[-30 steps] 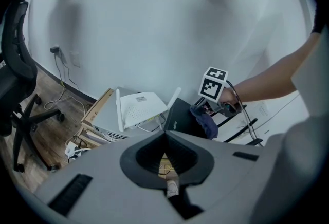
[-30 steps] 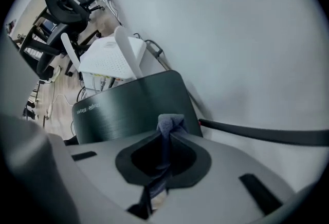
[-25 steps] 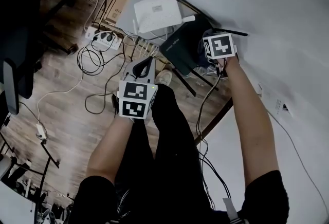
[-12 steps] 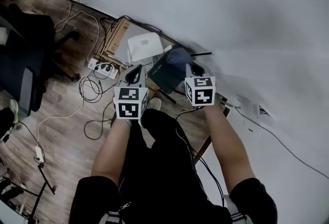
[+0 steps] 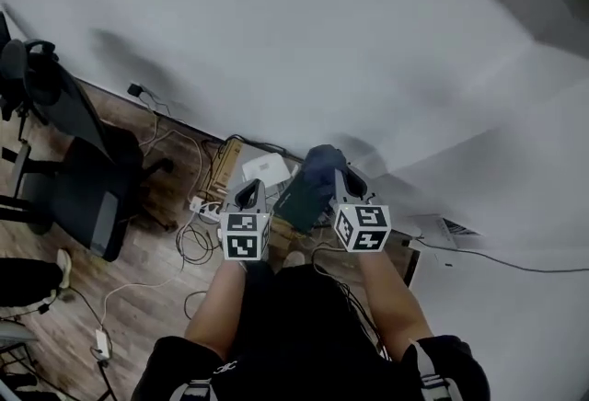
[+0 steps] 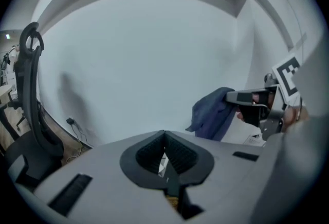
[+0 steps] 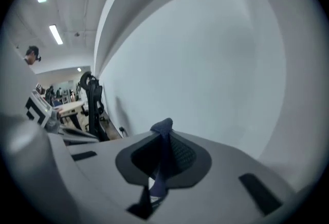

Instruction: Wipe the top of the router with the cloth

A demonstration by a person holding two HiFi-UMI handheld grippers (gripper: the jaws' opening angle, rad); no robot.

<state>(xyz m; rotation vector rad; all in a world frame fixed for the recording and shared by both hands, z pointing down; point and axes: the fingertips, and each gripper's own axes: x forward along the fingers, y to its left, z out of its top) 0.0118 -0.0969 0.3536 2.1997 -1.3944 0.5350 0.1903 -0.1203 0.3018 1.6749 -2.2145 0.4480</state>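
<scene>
Both grippers have lifted: your right gripper (image 5: 339, 177) pinches the cloth (image 5: 319, 165) clear of the router (image 5: 294, 199), left gripper (image 6: 165, 148) closed on nothing; wiping seems over

An office is indicated: a black office chair (image 5: 87, 192) is parked on wood flooring (image 5: 138, 275) beside a white wall (image 5: 322, 50), a power strip (image 5: 202, 206) and loose cables (image 5: 195, 247) are strewn there, and ceiling strip lights (image 7: 55, 34) are seen beyond.

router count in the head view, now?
2: a white router on the floor by the wall, and a dark router just right of it, with the blue cloth at its upper edge. More may be hidden.
</scene>
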